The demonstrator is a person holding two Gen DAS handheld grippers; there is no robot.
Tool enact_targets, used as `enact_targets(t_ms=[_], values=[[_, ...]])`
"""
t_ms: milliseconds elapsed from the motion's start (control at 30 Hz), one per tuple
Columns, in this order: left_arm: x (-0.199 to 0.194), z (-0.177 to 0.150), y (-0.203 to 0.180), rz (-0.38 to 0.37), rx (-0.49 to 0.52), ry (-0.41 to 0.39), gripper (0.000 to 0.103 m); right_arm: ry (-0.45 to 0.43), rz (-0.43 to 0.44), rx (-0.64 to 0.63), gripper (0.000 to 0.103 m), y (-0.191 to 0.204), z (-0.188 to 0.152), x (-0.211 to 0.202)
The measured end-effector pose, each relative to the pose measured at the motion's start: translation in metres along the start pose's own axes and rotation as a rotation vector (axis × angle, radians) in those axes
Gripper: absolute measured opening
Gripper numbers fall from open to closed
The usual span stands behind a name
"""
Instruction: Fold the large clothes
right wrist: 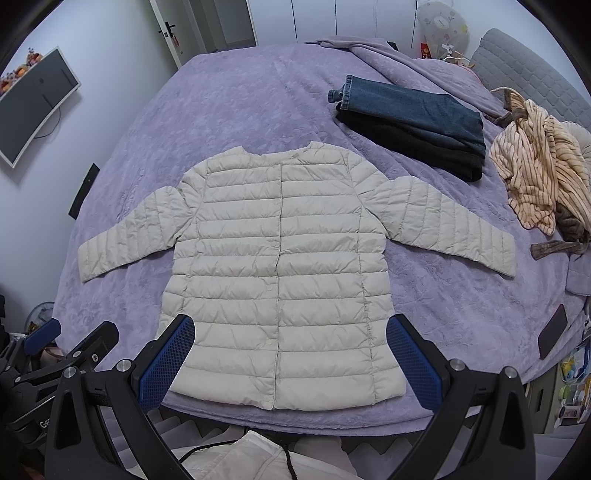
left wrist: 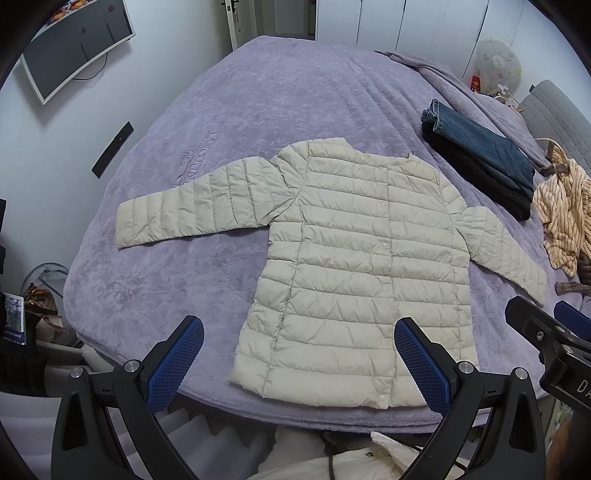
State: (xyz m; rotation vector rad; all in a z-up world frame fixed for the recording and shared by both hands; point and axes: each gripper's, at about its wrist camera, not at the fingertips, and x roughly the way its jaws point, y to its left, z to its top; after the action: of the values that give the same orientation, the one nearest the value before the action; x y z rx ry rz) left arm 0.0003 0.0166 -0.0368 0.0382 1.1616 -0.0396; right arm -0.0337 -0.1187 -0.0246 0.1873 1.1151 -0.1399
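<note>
One puffer jacket (right wrist: 280, 266) lies flat; two hand-held grippers, left (left wrist: 299, 354) and right (right wrist: 290, 350), gape empty

Wall-mounted monitor (left wrist: 79, 44) at left. Fan (right wrist: 441, 27) beside grey headboard (right wrist: 532, 79). Dark phone (right wrist: 553, 331) on purple bedspread (right wrist: 240, 110).

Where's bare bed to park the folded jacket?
Free: purple bedspread beyond the cream quilted jacket's collar, left of the folded blue jeans. Crowded: right side, with the striped beige garment; black phone by the edge.
</note>
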Motion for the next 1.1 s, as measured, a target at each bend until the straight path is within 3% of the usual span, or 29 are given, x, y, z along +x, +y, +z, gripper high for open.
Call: enact_targets(t_ms=[267,467,667,767,900,1100], values=[[0.017,0.016,0.045,-0.014,-0.081,0.033,0.103,0.043,0.041,-0.023,0.103,0.024,0.015,0.02],[0.056,0.027,0.095,-0.039,-0.163,0.055,0.103,0.085,0.118,0.0,0.103,0.045,0.033,0.055],[0.11,0.035,0.149,-0.08,-0.262,0.049,0.103,0.187,0.201,-0.02,0.103,0.075,0.04,0.111],[0.138,0.041,0.172,-0.075,-0.292,0.034,0.103,0.248,0.182,-0.045,0.103,0.092,0.043,0.143],[0.174,0.049,0.205,-0.112,-0.368,0.025,0.103,0.285,0.156,-0.084,0.103,0.112,0.051,0.186],[0.222,0.059,0.246,-0.15,-0.494,0.014,0.103,0.269,0.17,-0.127,0.103,0.142,0.08,0.242]])
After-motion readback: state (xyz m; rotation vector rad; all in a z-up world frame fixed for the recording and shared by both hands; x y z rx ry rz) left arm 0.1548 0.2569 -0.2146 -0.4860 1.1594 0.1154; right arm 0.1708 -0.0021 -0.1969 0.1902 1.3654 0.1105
